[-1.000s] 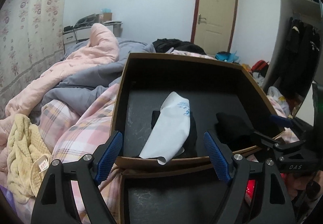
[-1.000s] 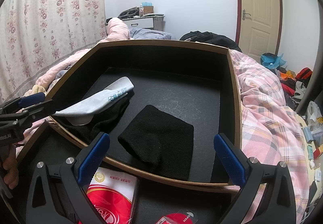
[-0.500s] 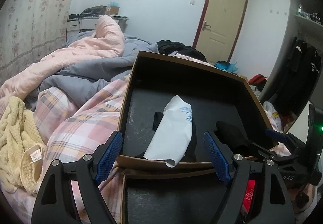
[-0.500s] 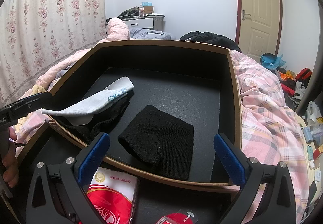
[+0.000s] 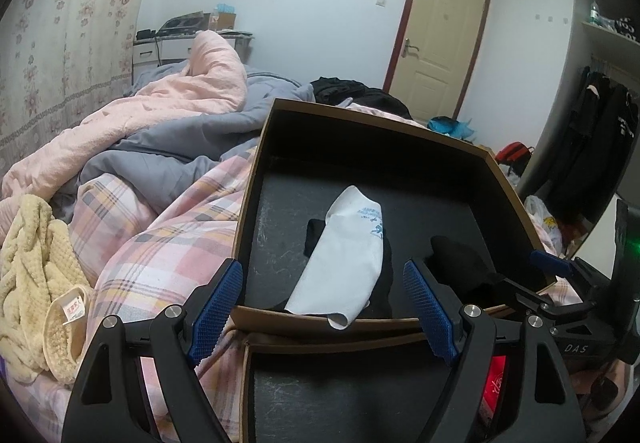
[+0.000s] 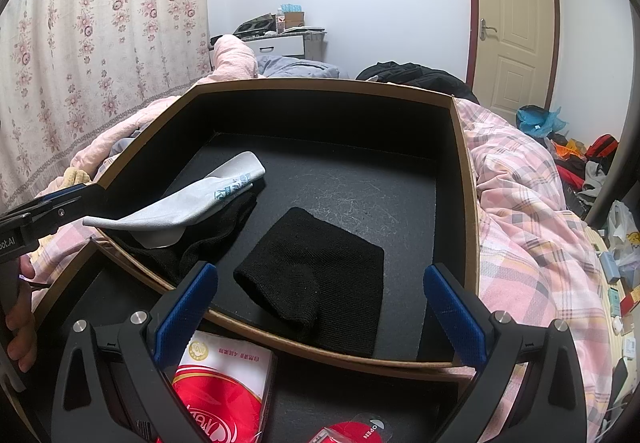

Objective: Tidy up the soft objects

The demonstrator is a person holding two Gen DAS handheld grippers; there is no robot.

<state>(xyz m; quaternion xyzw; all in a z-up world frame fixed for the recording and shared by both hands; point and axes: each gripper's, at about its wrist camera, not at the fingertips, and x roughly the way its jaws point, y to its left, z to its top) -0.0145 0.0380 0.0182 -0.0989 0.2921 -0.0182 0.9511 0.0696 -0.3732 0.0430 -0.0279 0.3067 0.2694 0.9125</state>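
A black-lined box (image 5: 256, 179) (image 6: 466, 179) sits on the bed. Inside, a white sock (image 5: 344, 263) (image 6: 188, 207) lies on a black sock (image 5: 314, 235) (image 6: 208, 239) at the box's left, its cuff hanging over the near rim. A black knit piece (image 6: 320, 283) (image 5: 456, 259) lies to their right. My left gripper (image 5: 322, 307) is open and empty, just in front of the near rim below the white sock. My right gripper (image 6: 320, 311) is open and empty, over the near rim by the black knit piece.
A second black-lined box (image 5: 340, 399) sits nearer, with red packets (image 6: 224, 391) in it. A yellow knit cloth (image 5: 36, 283) lies on the plaid bedding (image 5: 160, 243) left of the box. Pink and grey quilts (image 5: 180, 111) are heaped behind. Clutter covers the floor (image 6: 608, 259) at right.
The left gripper has drawn back and tilted up, so the box and socks look smaller and lower. The right gripper has not moved. Both stay open.
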